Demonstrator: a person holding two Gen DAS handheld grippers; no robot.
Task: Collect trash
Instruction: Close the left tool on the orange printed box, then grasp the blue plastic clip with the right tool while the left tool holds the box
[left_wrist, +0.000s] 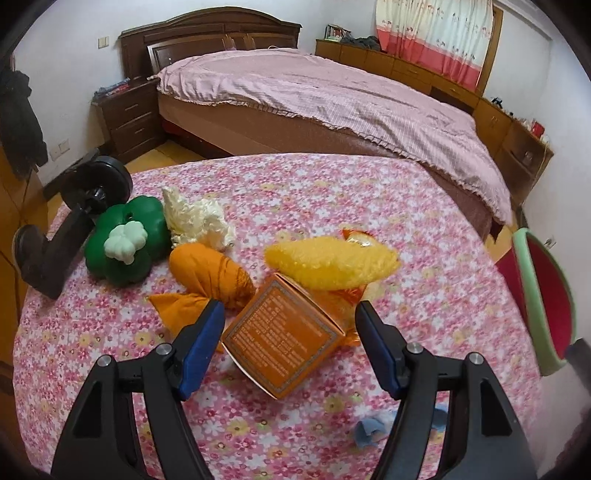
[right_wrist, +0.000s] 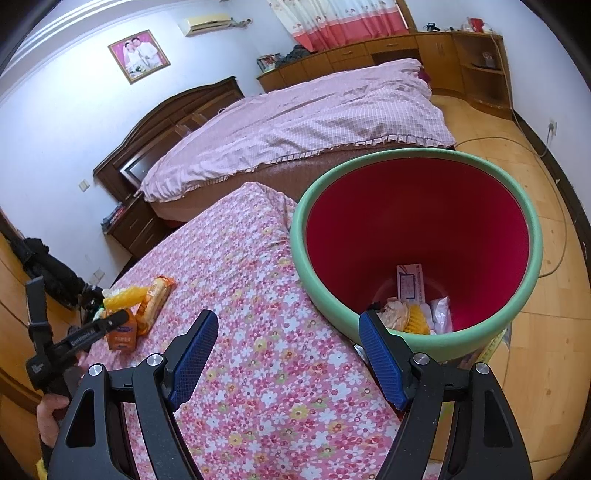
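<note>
Left wrist view: left gripper (left_wrist: 290, 325) stands with its jaws apart, straddling the orange carton (left_wrist: 282, 341) on the floral tablecloth (left_wrist: 332, 206), pads not touching it. A sound grip calls for squaring both pads on the carton's flat sides, clear of the yellow wrapper (left_wrist: 332, 262). Right gripper (right_wrist: 288, 339) hangs empty, jaws apart, beside the green-rimmed bin (right_wrist: 417, 155).

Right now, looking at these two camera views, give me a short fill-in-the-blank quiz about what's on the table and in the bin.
1. The box between the open left gripper fingers is coloured ____.
2. The bin has a green rim and a ____ inside.
3. The tablecloth is printed with small ____.
4. The open right gripper holds ____.

Missing words: orange; red; flowers; nothing
</note>
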